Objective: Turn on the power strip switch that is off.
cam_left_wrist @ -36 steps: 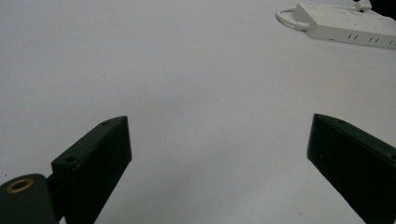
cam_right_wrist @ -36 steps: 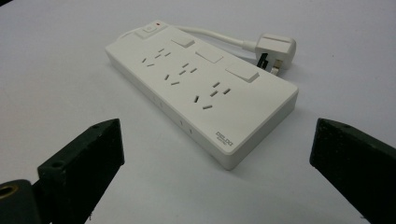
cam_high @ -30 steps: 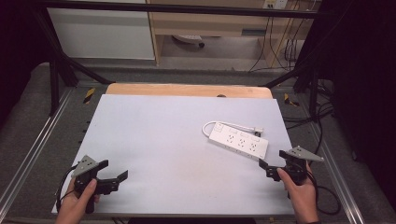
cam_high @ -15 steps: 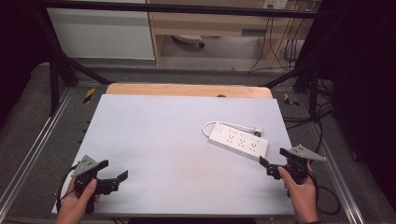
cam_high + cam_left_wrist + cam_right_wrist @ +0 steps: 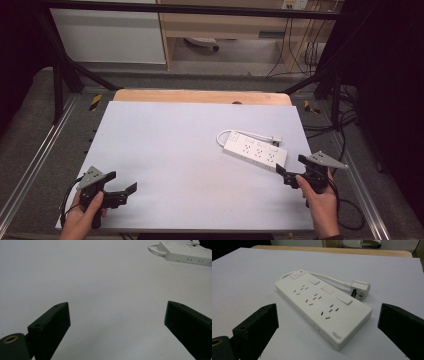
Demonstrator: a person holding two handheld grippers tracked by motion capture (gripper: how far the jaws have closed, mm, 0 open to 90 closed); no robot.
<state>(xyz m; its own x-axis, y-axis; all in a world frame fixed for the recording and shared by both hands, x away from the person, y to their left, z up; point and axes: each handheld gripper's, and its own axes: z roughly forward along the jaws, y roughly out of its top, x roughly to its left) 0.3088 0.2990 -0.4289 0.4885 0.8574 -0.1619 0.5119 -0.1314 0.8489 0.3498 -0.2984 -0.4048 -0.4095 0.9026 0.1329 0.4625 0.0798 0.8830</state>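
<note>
The white tabletop (image 5: 190, 150) is taking up most of the high view, with a strip of bare wood (image 5: 200, 96) showing along its far edge.

A white power strip (image 5: 255, 152) is lying flat on the right half of the tabletop, angled so that one short end is pointing toward the near right corner. In the right gripper view the power strip (image 5: 322, 305) is showing three groups of sockets, each with a switch pad beside it, and a small button at the far end. Its white cord (image 5: 329, 280) is looping out from that far end and running along behind the body, ending in a plug (image 5: 360, 288) that is resting on the tabletop just beside the strip.

The right tool (image 5: 292, 172) is sitting at the near right edge, held in the person's right hand (image 5: 317, 202), released with its jaws standing wide apart, just short of the strip's near end and not touching it.

The left tool (image 5: 122, 184) is sitting at the near left corner in the left hand (image 5: 85, 217), likewise released and gripping nothing, well apart from the strip.
</note>
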